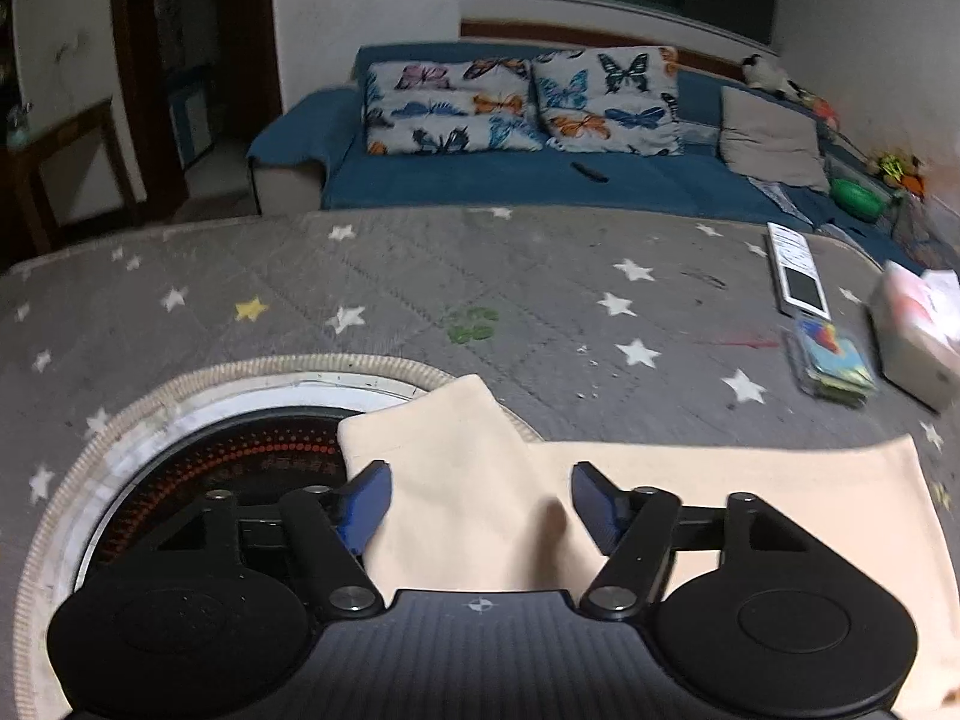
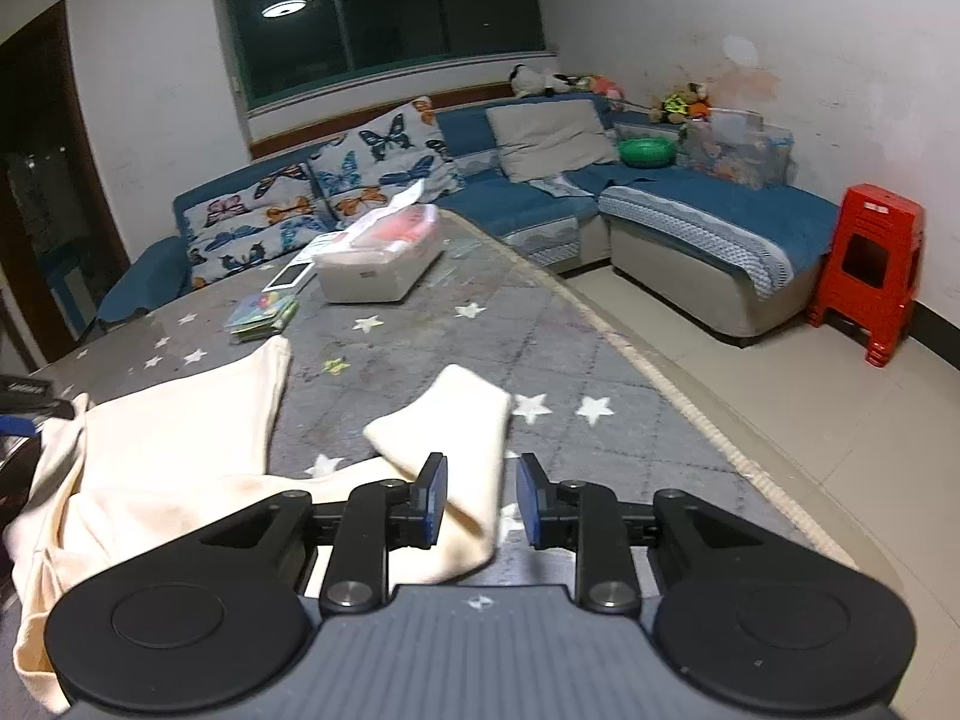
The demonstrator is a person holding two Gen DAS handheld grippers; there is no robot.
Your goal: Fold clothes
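Two grippers are hovering over one cream garment [image 1: 750, 498] lying on the star-patterned table cover [image 1: 480, 300]. The left gripper [image 1: 480, 495] and right gripper [image 2: 482, 495] are each gaping wide around a sleeve, gripping nothing. One tissue box [image 2: 375, 267] is sitting beyond.

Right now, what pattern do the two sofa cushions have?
Colourful butterflies on white sofa cushions, clearest in the left wrist view.

The left tool [image 1: 480, 495] sat low in the centre of its frame, its blue-padded fingers [image 1: 366, 498] spread wide apart and gripping nothing. The right tool [image 2: 482, 495] sat likewise low and centred in its own frame, fingers [image 2: 435, 498] parted more narrowly, also closed on nothing. No hand or sleeve showed.
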